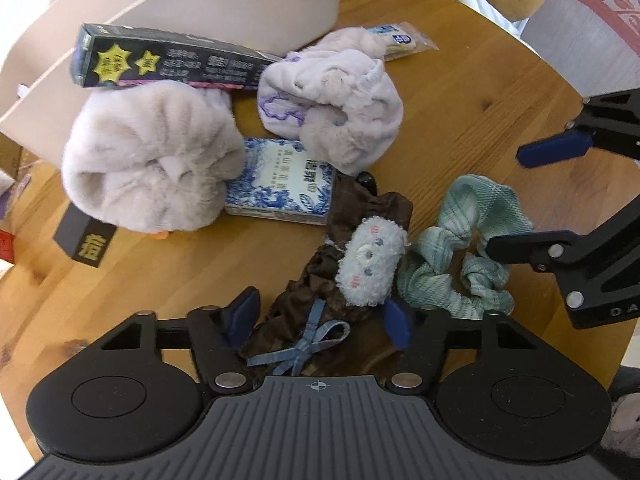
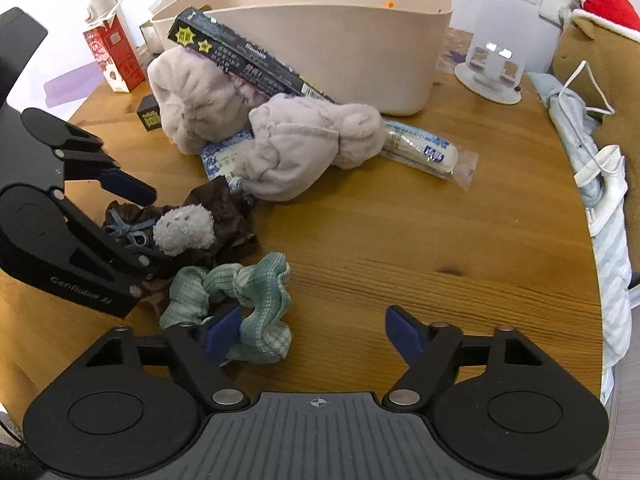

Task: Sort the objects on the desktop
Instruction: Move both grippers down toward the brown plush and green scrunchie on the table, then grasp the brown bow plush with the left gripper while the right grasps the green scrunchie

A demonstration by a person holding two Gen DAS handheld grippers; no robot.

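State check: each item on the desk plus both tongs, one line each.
left tongs: open, straddling the brown scrunchie
right tongs: open, one pad at the green scrunchie
brown scrunchie: flat on table
green scrunchie: flat on table
black box: tilted, propped on the plush items
beige bin: upright
milk carton: upright, top opened

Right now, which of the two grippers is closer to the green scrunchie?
Right. The right gripper has one finger against the green scrunchie, the other off to its side. The left gripper straddles the brown scrunchie beside it.
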